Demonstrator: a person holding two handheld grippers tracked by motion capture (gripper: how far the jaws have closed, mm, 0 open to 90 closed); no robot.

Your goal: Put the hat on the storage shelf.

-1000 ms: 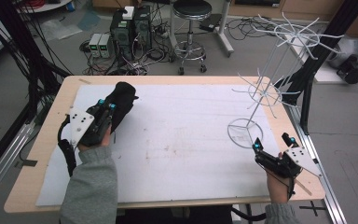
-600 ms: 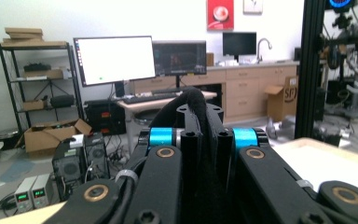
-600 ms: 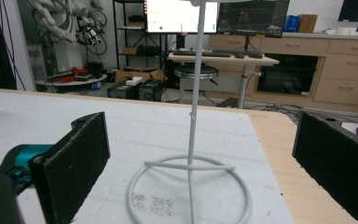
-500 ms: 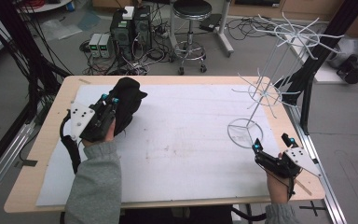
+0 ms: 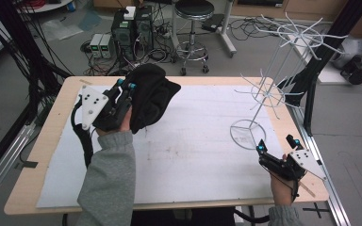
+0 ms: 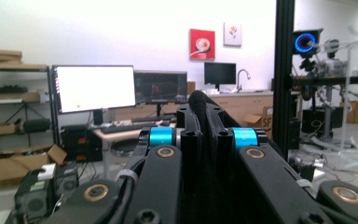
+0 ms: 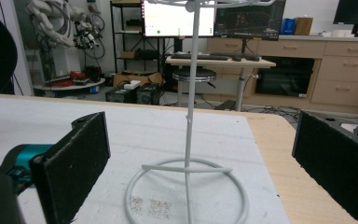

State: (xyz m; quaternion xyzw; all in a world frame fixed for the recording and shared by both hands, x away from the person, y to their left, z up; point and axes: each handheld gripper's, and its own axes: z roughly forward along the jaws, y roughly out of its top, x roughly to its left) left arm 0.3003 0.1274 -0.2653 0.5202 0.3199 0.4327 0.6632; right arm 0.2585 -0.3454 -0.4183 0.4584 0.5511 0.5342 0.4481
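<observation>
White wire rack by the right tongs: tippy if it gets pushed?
Likely tippy: the white wire rack is tall, its hooked tiers wider than the small ring base. Probably light, being thin wire throughout. A low nudge from the open right tongs may just slide it.

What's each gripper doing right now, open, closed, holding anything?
Left gripper: closed on the black cap, lifted off the table.
Right gripper: open, empty, jaws facing the white wire rack.

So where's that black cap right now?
In the high view the black cap is at the table's far left, pinched in the left gripper, well away from the white wire rack on the right.
</observation>
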